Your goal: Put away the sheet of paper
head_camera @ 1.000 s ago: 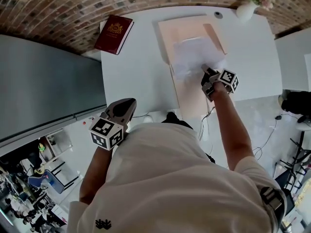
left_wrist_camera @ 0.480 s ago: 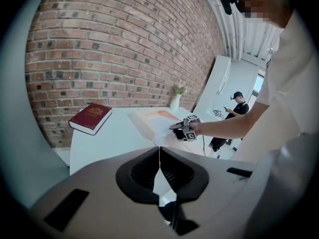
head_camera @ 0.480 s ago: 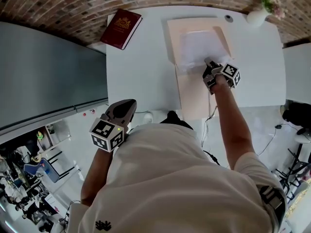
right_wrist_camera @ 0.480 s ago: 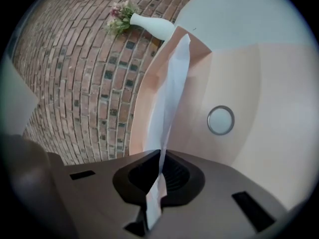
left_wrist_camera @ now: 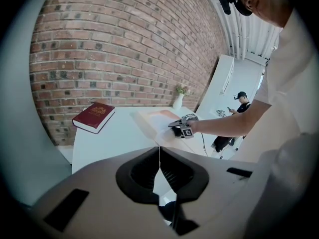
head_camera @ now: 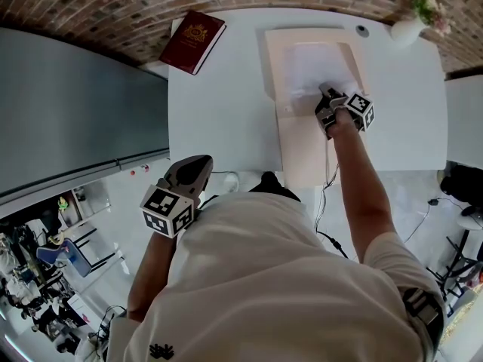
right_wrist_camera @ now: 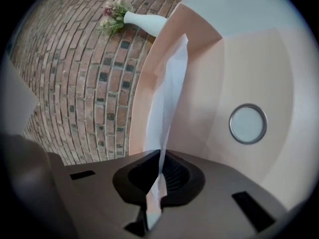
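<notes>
Sheet of paper (head_camera: 313,70), white, lies on the far half of an open peach folder (head_camera: 306,149) on the white table (head_camera: 219,104).

The head view gives the layout. The right gripper (head_camera: 326,100) is at the sheet's near right corner, and the left gripper (head_camera: 189,173) is held near and to the left, off the table's near edge and well apart from the folder.

The right gripper view alone shows the grip. The jaws of the right gripper (right_wrist_camera: 160,156) are closed on the sheet's edge (right_wrist_camera: 169,98), and the paper runs from between them away toward the brick wall. A folded peach edge of the folder (right_wrist_camera: 269,68) runs beside the sheet. That view also shows a round metal-rimmed ring (right_wrist_camera: 247,123) on the folder's face.

The left gripper view shows the left gripper (left_wrist_camera: 159,151) with its jaws together and nothing held. Beyond it are the right gripper (left_wrist_camera: 182,128) and a person (left_wrist_camera: 239,101) in the background.

A red book (head_camera: 195,42) lies at the far left corner of the table. A white vase of flowers (head_camera: 413,25) stands at the far right, with a small grey disc (head_camera: 362,30) just left of it.
</notes>
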A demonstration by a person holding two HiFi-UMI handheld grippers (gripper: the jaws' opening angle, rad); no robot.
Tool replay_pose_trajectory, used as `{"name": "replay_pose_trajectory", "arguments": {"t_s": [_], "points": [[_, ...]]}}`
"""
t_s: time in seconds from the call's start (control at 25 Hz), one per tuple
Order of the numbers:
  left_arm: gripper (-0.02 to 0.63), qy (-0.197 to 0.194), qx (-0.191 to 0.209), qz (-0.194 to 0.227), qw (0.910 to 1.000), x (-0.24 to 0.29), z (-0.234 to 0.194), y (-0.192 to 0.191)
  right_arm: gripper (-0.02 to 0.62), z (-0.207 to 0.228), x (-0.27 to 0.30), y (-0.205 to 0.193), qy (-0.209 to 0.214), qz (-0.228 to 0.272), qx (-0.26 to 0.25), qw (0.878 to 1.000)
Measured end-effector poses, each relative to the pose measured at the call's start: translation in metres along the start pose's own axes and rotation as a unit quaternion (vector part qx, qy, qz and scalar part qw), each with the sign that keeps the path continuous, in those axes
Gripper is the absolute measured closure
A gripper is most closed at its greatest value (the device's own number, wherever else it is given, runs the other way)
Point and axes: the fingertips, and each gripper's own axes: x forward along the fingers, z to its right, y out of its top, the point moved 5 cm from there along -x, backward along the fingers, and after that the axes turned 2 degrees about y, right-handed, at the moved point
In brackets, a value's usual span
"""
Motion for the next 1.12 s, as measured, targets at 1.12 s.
{"name": "replay_pose_trajectory", "arguments": {"t_s": [1.12], "points": [[0.581,-0.017,-0.001,0.022,0.9996,-0.024,-0.014,-0.016,0.353,-0.031,0.004,-0.017,-0.077,-0.092,-0.196,0.973]]}}
